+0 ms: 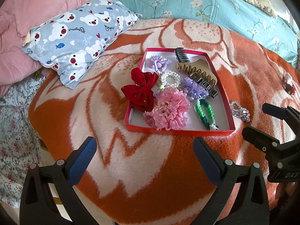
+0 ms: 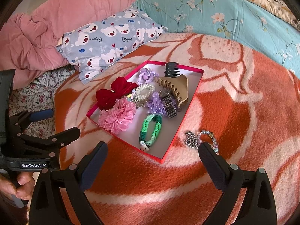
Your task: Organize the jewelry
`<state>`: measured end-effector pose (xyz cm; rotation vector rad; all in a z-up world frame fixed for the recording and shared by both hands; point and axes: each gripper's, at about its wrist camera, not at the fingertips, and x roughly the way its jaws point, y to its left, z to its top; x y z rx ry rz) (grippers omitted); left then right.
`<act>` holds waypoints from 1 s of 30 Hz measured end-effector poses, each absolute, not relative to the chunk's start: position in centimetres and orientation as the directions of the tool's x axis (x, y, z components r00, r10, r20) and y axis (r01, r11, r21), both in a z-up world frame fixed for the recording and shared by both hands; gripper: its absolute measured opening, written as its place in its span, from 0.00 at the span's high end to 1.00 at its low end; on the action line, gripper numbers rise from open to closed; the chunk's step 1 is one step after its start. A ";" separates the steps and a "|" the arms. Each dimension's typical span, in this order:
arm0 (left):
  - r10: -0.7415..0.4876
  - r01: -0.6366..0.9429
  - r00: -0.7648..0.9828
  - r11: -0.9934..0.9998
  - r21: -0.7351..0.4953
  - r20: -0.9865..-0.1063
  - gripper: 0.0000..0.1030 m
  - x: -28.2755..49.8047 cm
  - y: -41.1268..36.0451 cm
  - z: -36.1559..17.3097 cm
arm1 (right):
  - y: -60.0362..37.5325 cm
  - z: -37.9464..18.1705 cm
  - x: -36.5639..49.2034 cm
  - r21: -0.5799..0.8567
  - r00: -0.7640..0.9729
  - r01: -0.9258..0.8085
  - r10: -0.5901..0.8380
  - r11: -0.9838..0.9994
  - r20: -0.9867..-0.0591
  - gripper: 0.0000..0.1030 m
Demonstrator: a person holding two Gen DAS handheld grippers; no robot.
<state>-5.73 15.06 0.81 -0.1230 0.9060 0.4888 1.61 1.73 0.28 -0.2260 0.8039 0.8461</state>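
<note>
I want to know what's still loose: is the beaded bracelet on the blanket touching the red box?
Apart. The left wrist view shows the beaded bracelet lying right of the red box, with a strip of blanket between them.

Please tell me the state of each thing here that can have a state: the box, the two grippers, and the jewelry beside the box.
red box: open, no lid on it, holding hair pieces and a watch
beaded bracelet and chain: outside the box, on the blanket
left gripper: open, empty
right gripper: open, empty
</note>
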 end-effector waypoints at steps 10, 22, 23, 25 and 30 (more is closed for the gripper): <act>0.353 -0.456 0.513 0.884 0.100 -0.783 0.00 -5.6 15.2 0.6 | 1.8 0.2 1.7 0.125 0.396 -0.741 0.580 0.659 -0.712 0.04; 0.348 -0.455 0.511 0.885 0.097 -0.786 0.00 -5.7 15.3 0.4 | 1.8 0.2 1.6 0.126 0.396 -0.741 0.580 0.660 -0.712 0.04; 0.347 -0.454 0.510 0.886 0.096 -0.787 0.00 -5.7 15.3 0.4 | 1.8 0.2 1.6 0.125 0.397 -0.741 0.580 0.660 -0.712 0.04; 0.348 -0.454 0.510 0.886 0.097 -0.787 0.00 -5.7 15.3 0.3 | 1.8 0.2 1.6 0.126 0.396 -0.740 0.579 0.661 -0.712 0.04; 0.347 -0.454 0.510 0.886 0.096 -0.787 0.00 -5.7 15.3 0.3 | 1.7 0.2 1.7 0.126 0.395 -0.741 0.580 0.660 -0.712 0.04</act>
